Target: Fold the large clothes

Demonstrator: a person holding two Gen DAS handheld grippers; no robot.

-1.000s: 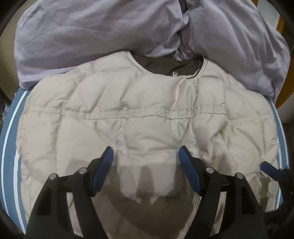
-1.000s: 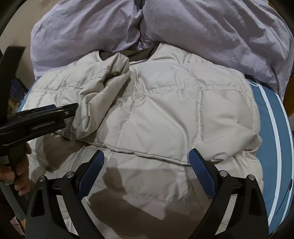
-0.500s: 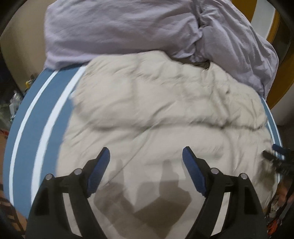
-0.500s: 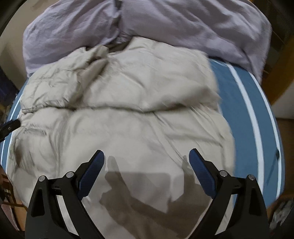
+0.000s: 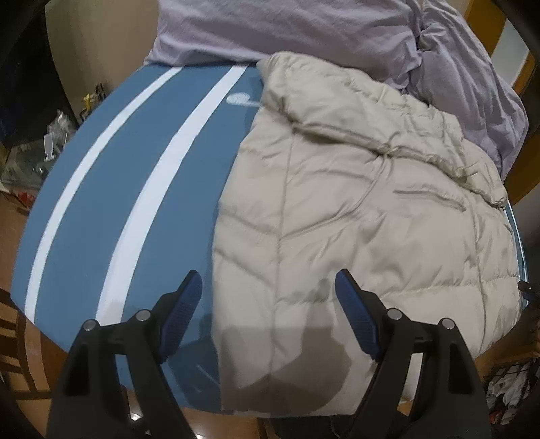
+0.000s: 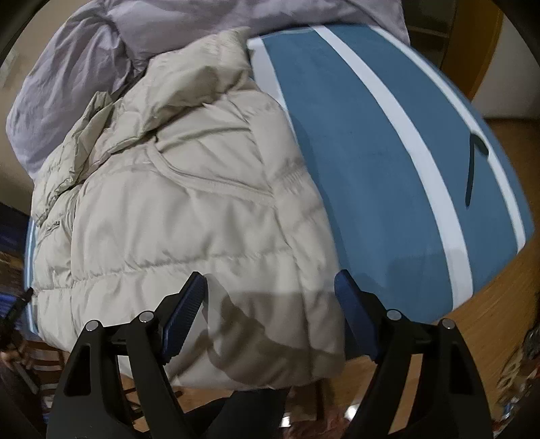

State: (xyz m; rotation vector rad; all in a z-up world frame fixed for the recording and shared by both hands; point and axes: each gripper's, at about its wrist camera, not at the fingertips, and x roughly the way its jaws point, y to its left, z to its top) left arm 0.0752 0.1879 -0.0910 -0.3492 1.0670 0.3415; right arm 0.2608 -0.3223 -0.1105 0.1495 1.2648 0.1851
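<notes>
A beige quilted puffer jacket (image 5: pixel 364 216) lies on a blue mat with white stripes (image 5: pixel 128 189); its sleeves are folded in over the body. It also shows in the right wrist view (image 6: pixel 189 209), with its hem hanging over the near edge. My left gripper (image 5: pixel 268 304) is open and empty above the jacket's near left hem corner. My right gripper (image 6: pixel 270 304) is open and empty above the near right hem corner. Neither touches the jacket.
A crumpled lilac sheet (image 5: pixel 303 30) is piled at the far end behind the jacket, also in the right wrist view (image 6: pixel 67 84). The mat (image 6: pixel 388 152) carries a dark strap (image 6: pixel 472 169). Wooden floor (image 6: pixel 499 304) and clutter (image 5: pixel 50 141) surround the mat.
Both grippers have pulled back toward the near edge and swung outward, left to the left, right to the right. More bare mat shows beside the jacket.
</notes>
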